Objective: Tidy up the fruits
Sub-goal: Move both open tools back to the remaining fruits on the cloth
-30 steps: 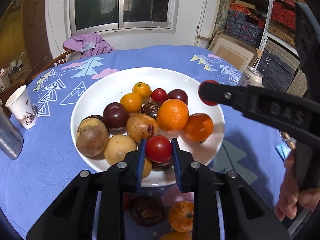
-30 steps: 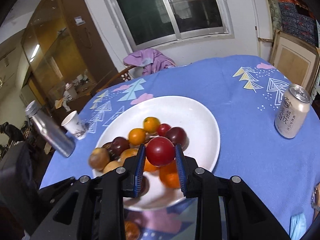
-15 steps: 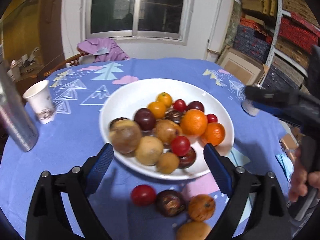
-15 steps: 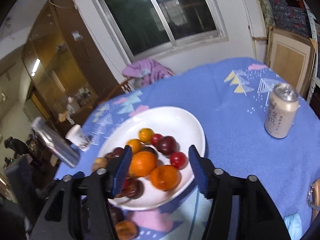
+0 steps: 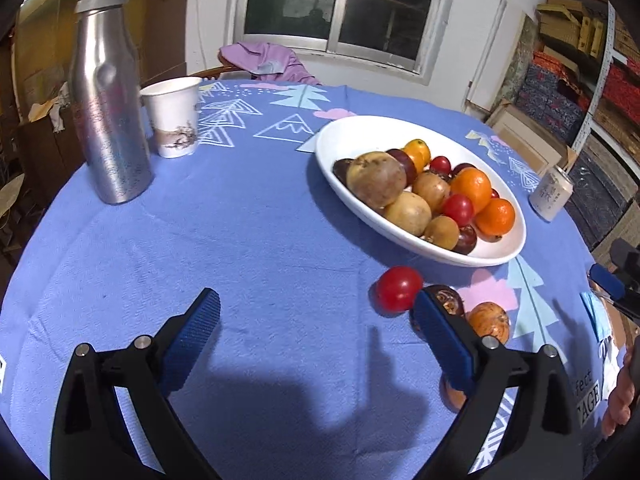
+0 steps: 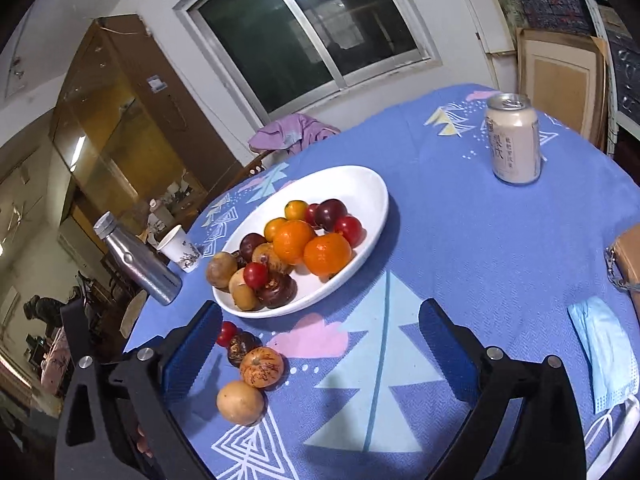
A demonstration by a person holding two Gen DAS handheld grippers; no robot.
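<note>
1. So the fruit is mostly piled in the white plate (image 6: 372, 184), which sits around the middle of the blue tablecloth (image 6: 480, 248). The heap fills the half of the plate toward the near edge; the far half is bare.
2. In that pile: two oranges (image 6: 327, 254) touching each other, a few red tomatoes (image 6: 256, 274), dark plums (image 6: 331, 213), some brownish-yellow round fruits (image 5: 376, 178) and a couple of small yellow-orange ones at the back.
3. Four pieces lie loose on the cloth just beside the plate's near rim, in a little line: a red tomato (image 5: 398, 288), a dark brown fruit (image 6: 242, 346), a speckled orange fruit (image 6: 262, 366) and a tan round fruit (image 6: 240, 402) closest to the table's near edge. The first three are touching or almost.
4. Left gripper (image 5: 316, 340) is spread wide with nothing between the blue pads, hanging over bare cloth. Its right finger (image 5: 442, 344) overlaps the dark brown fruit in the left wrist view, but I can't tell if it touches.
5. Right gripper (image 6: 320, 344) is wide apart too, nothing in it, with the loose fruits just inside its left finger (image 6: 192, 350).
6. Further out: a drink can (image 6: 514, 138) stands upright toward the far right edge of the cloth, well apart from the plate.
7. A steel bottle (image 5: 106, 92) and a paper cup (image 5: 174, 116) stand next to each other near the far left edge.
8. A blue face mask (image 6: 604, 348) lies at the right edge.
</note>
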